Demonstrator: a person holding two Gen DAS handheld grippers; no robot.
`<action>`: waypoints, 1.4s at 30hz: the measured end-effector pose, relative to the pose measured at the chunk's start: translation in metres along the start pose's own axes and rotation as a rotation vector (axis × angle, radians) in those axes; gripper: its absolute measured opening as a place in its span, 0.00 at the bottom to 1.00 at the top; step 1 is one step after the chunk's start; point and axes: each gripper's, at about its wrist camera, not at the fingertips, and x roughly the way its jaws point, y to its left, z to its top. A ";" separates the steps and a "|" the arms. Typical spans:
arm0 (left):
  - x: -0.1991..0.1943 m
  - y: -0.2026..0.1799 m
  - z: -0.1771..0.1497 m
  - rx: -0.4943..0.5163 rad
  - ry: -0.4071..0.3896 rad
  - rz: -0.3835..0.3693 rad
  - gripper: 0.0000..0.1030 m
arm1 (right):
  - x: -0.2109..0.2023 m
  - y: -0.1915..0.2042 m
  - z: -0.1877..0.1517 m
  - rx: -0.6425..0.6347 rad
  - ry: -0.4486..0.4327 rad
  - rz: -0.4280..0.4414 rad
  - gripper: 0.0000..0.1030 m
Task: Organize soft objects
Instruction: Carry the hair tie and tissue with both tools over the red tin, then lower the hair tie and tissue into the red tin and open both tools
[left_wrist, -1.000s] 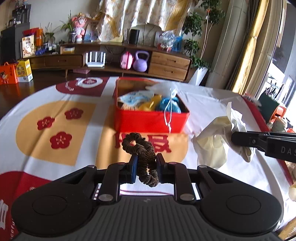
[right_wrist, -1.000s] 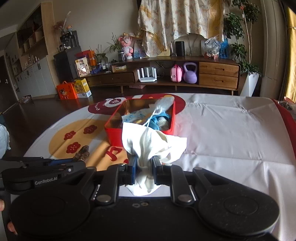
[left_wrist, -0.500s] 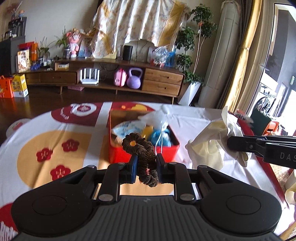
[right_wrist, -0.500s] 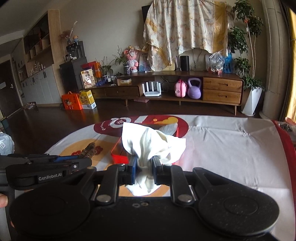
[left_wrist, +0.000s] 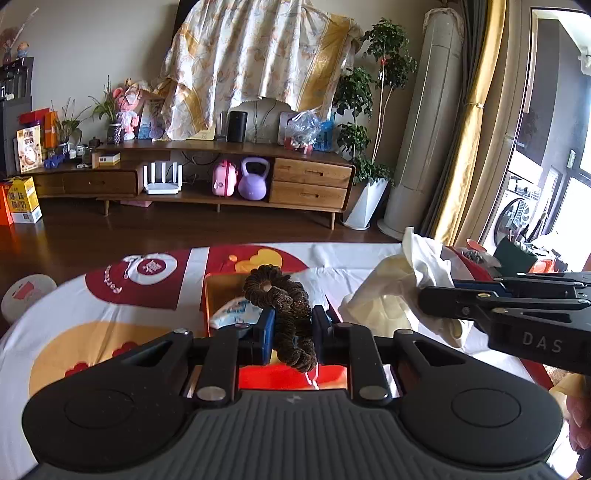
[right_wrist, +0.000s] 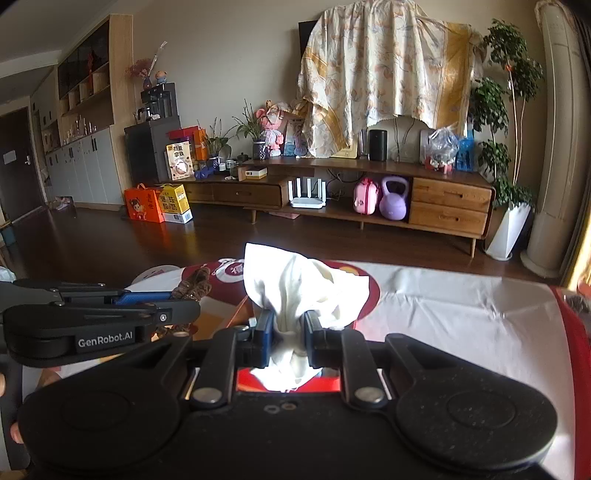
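My left gripper (left_wrist: 293, 325) is shut on a brown scrunchie (left_wrist: 280, 291) and holds it above the red box (left_wrist: 291, 376), which sits on the table and holds several soft items. My right gripper (right_wrist: 290, 328) is shut on a cream cloth (right_wrist: 303, 288), raised beside the box. In the left wrist view the right gripper (left_wrist: 436, 299) comes in from the right with the cloth (left_wrist: 402, 291) hanging from it. In the right wrist view the left gripper (right_wrist: 184, 299) comes in from the left with the scrunchie (right_wrist: 194, 284).
The table wears a white, red and yellow cloth (left_wrist: 92, 332). A red table edge (right_wrist: 576, 354) shows at the right. Beyond the table are dark floor and a long wooden cabinet (left_wrist: 229, 177).
Both grippers have risen and tilted up while holding their items. The red box has dropped low in both views and is now mostly hidden behind the gripper bodies.
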 end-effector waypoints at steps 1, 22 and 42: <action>0.003 0.001 0.002 0.002 -0.001 0.001 0.20 | 0.003 0.000 0.002 -0.001 -0.002 -0.002 0.16; 0.095 0.023 0.018 -0.010 0.107 0.016 0.20 | 0.105 -0.020 0.016 0.068 0.159 -0.003 0.18; 0.175 0.031 0.002 0.004 0.211 0.041 0.20 | 0.189 -0.047 -0.001 0.132 0.285 -0.032 0.19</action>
